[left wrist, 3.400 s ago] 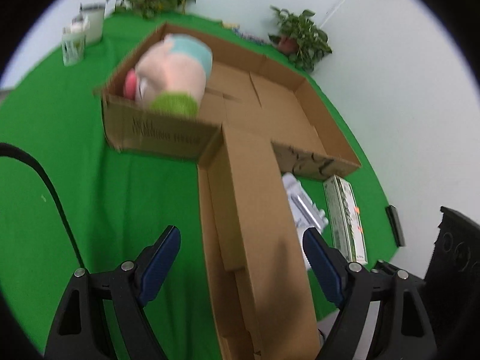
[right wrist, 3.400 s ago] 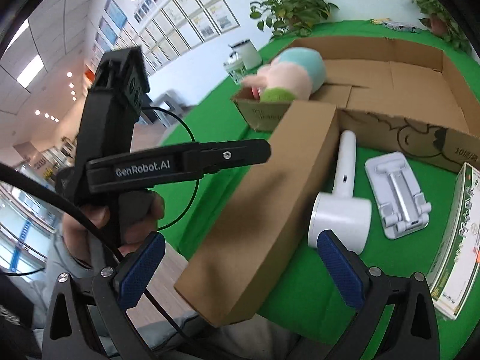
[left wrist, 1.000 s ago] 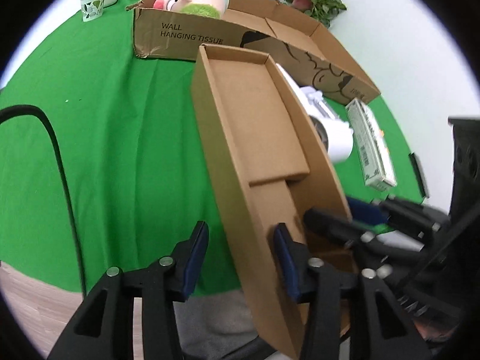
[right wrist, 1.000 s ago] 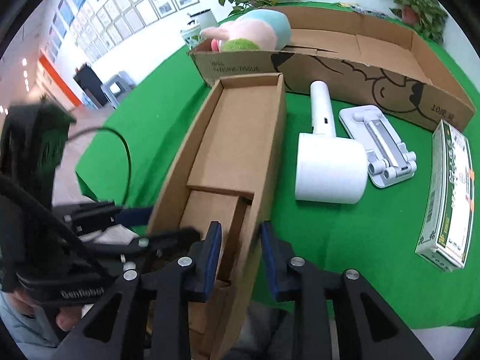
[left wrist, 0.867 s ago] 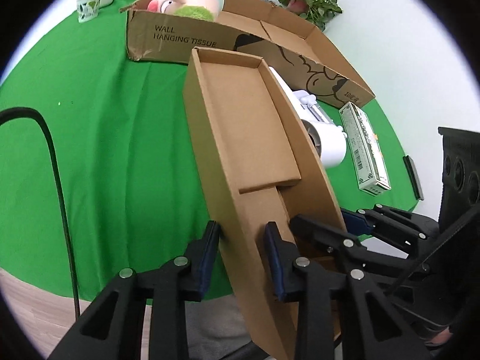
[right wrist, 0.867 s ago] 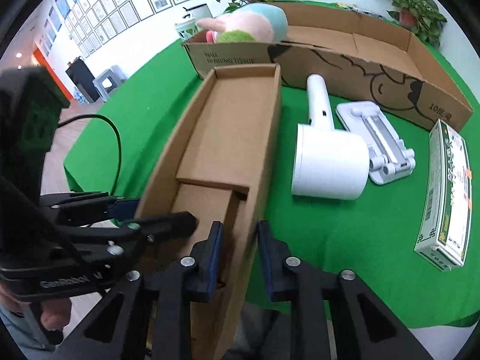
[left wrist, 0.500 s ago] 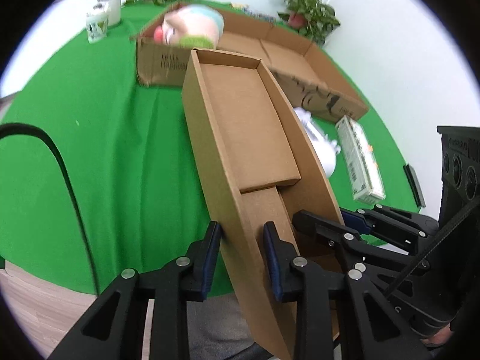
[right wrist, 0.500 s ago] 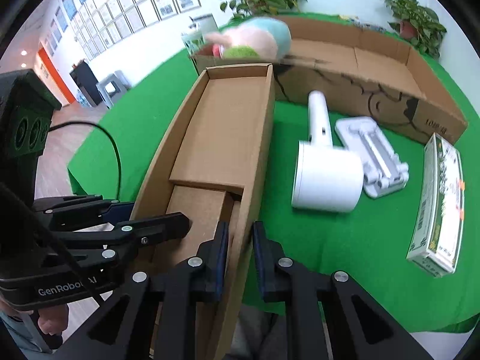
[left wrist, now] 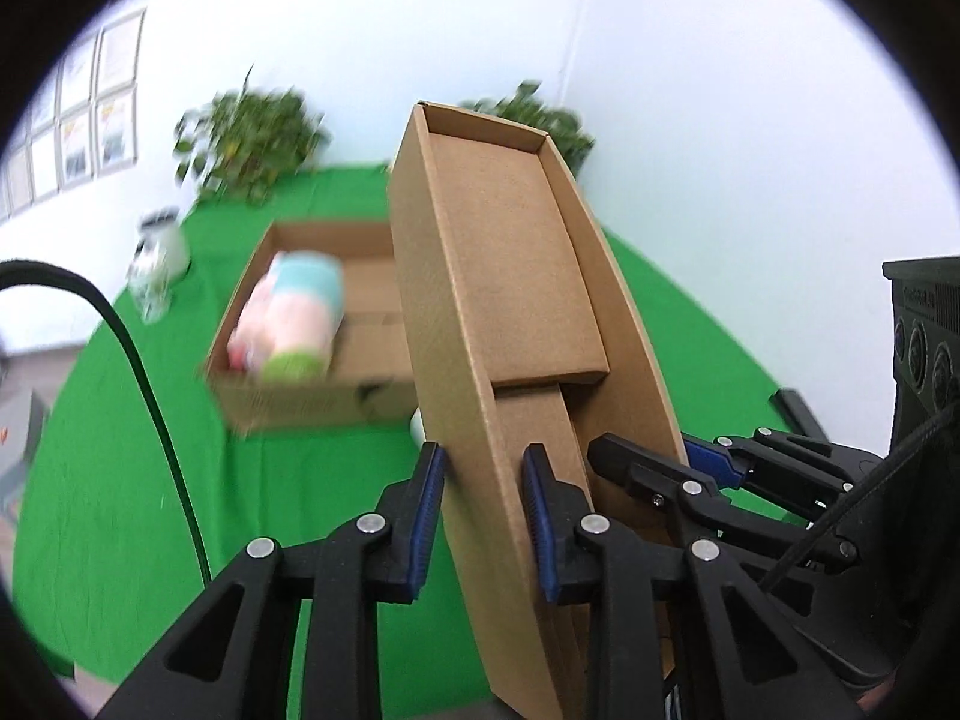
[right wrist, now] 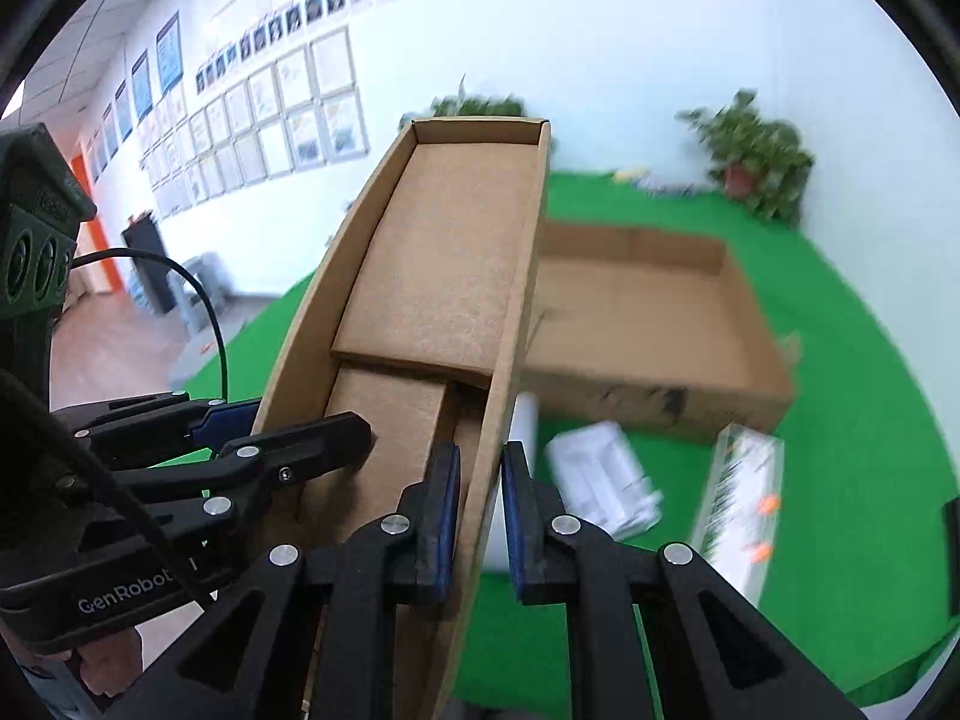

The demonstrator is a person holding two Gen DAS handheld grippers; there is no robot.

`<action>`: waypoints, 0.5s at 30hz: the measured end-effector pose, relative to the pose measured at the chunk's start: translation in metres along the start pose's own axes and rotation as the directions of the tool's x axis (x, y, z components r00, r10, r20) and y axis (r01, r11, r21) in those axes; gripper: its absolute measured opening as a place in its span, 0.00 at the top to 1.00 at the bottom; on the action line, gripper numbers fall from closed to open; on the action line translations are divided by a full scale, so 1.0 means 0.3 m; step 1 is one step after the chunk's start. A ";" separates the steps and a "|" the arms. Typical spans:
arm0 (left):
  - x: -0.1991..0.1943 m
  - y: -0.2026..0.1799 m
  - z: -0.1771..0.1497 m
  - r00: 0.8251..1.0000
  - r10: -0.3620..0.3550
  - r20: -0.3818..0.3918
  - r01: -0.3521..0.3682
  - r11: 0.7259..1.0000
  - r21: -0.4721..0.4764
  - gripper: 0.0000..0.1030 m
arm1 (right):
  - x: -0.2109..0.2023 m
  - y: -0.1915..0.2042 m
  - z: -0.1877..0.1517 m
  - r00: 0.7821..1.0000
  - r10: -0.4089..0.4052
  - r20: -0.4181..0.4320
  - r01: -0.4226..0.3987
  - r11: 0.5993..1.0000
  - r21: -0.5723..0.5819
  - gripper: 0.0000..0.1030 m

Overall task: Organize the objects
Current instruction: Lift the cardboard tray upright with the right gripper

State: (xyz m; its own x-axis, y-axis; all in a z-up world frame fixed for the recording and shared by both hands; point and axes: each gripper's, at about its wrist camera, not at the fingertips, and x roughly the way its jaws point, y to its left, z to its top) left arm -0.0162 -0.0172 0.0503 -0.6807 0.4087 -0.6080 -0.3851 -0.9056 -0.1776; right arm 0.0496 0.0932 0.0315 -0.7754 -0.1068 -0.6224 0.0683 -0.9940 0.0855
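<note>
A long narrow open cardboard box [left wrist: 516, 276] is held up in the air, tilted upward, above the green table [left wrist: 120, 468]. My left gripper [left wrist: 483, 516] is shut on the box's left side wall. My right gripper [right wrist: 480, 510] is shut on its right side wall; the box also shows in the right wrist view [right wrist: 444, 276]. Below, a large flat cardboard tray [left wrist: 312, 396] holds a pink and teal plush toy [left wrist: 294, 318]. On the table lie a white lint roller [right wrist: 510, 480], a white stand [right wrist: 606, 480] and a green and white carton [right wrist: 738, 486].
Potted plants [left wrist: 252, 138] [right wrist: 756, 162] stand at the table's far edge. A white cup [left wrist: 159, 252] stands at the far left. A black cable [left wrist: 150, 396] hangs at the left. The wide tray's right part [right wrist: 648, 312] holds nothing visible.
Both grippers closed on the narrow box's side walls and lifted it; it has now risen well above the table and tilted up, with the tray and the objects dropping lower in view.
</note>
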 end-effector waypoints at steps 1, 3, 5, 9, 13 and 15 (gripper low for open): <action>-0.001 -0.020 0.027 1.000 -0.003 0.017 0.002 1.000 0.017 0.75 | -0.019 -0.018 0.022 1.000 -0.013 0.018 0.013 1.000 0.001 0.89; -0.006 -0.060 0.084 0.998 -0.013 0.055 0.010 0.998 0.057 0.75 | -0.062 -0.056 0.069 0.998 -0.040 0.056 0.039 0.999 0.010 0.89; -0.018 -0.088 0.147 0.996 -0.027 0.086 0.020 0.996 0.085 0.75 | -0.103 -0.084 0.121 0.993 -0.064 0.097 0.063 0.998 0.014 0.89; -0.059 -0.117 0.277 0.988 -0.041 0.149 0.019 0.989 0.146 0.75 | -0.182 -0.114 0.237 0.980 -0.085 0.178 0.086 0.996 0.007 0.89; -0.116 -0.116 0.402 0.978 -0.014 0.207 -0.026 0.982 0.186 0.75 | -0.248 -0.110 0.368 0.964 -0.080 0.252 0.084 0.996 -0.007 0.88; -0.142 -0.105 0.459 0.974 -0.002 0.228 -0.043 0.980 0.193 0.75 | -0.276 -0.092 0.427 0.958 -0.069 0.277 0.076 0.997 -0.013 0.88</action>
State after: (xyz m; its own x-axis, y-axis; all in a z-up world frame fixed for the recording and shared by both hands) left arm -0.0609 0.0095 0.1883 -0.8040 0.4253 -0.4156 -0.4682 -0.8836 0.0016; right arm 0.0314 0.1326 0.1804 -0.9217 -0.0270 -0.3871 0.0174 -0.9995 0.0281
